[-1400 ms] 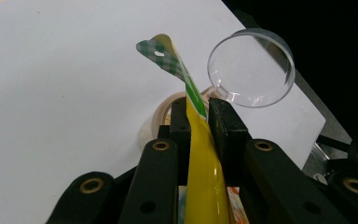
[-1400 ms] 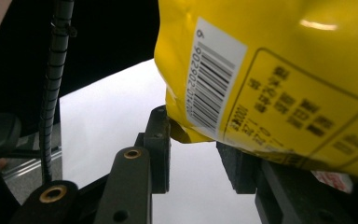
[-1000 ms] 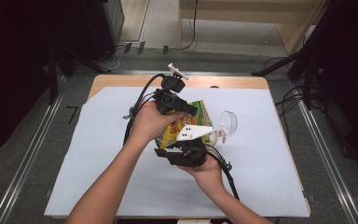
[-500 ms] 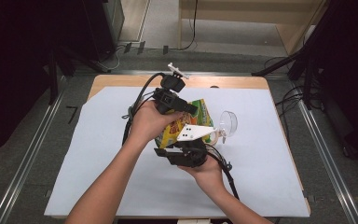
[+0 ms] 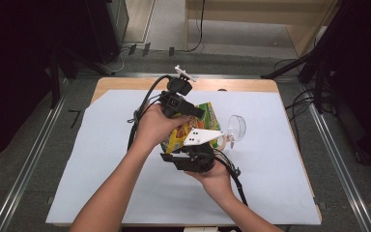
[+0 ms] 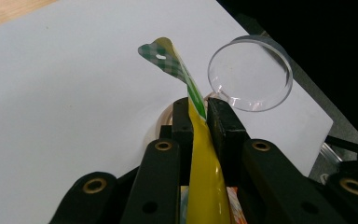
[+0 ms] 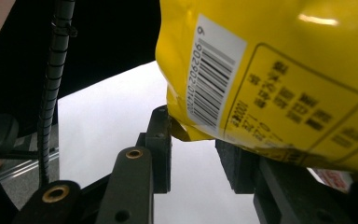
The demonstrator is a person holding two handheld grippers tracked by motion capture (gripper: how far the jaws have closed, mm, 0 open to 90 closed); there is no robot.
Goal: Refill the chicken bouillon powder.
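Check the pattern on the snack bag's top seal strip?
Green-and-white check on the top seal strip of the yellow snack bag; clearest in the left gripper view.

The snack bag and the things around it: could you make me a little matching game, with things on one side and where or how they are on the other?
Things:
1. snack bag
2. clear bowl
3. white sheet
4. left gripper

States:
A. lies spread over the wooden table
B. held up between both grippers
C. shut on the bag's flat upper edge
D. on the sheet, tipped, see-through and empty

Pairs: 1-B, 2-D, 3-A, 4-C
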